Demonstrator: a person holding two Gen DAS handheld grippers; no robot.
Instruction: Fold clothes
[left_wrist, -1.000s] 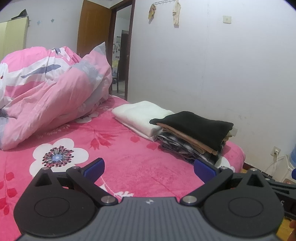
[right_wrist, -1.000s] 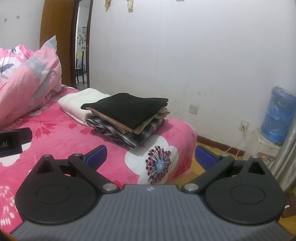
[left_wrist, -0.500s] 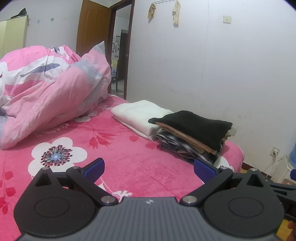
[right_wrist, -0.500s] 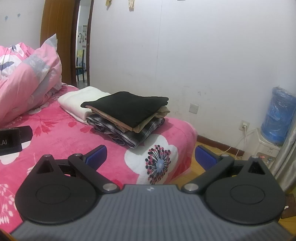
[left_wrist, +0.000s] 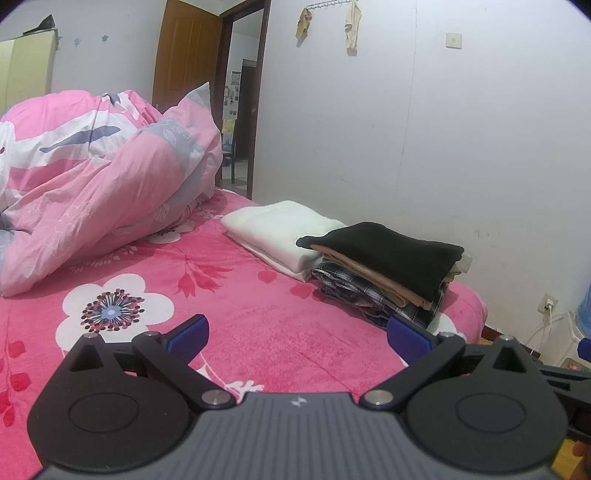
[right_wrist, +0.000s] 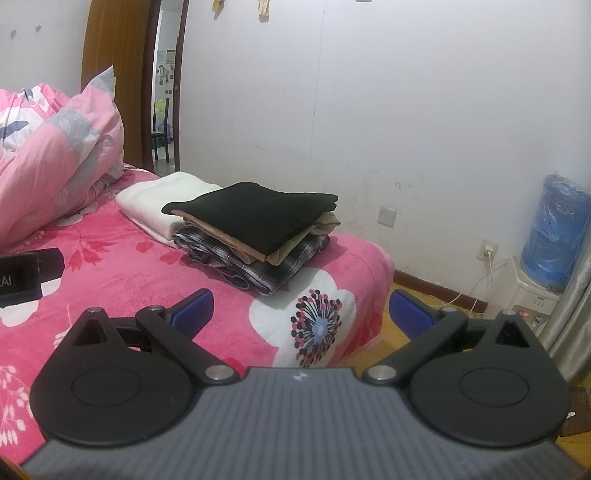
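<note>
The left gripper (left_wrist: 297, 334) hangs over the pink flower blanket (left_wrist: 258, 325), its blue fingers (left_wrist: 188, 334) wide apart w/ nothing between them. The right gripper (right_wrist: 301, 314) is also spread wide and holds nothing — it sits near the bed's corner, partly over the floor (right_wrist: 373, 350).

The folded clothes are in a pile (right_wrist: 255, 236) on the blanket by the white wall: a black top (left_wrist: 384, 254) on top, a tan piece under it, a checked shirt (right_wrist: 251, 266) at the bottom. Just beside the pile, touching it, lies a folded white towel (left_wrist: 280, 229) — maybe a blanket, hard to tell.

A big pink quilt (left_wrist: 96, 177) is bunched up at the far left. A blue water jug (right_wrist: 557, 229) stands on the right by the wall.
</note>
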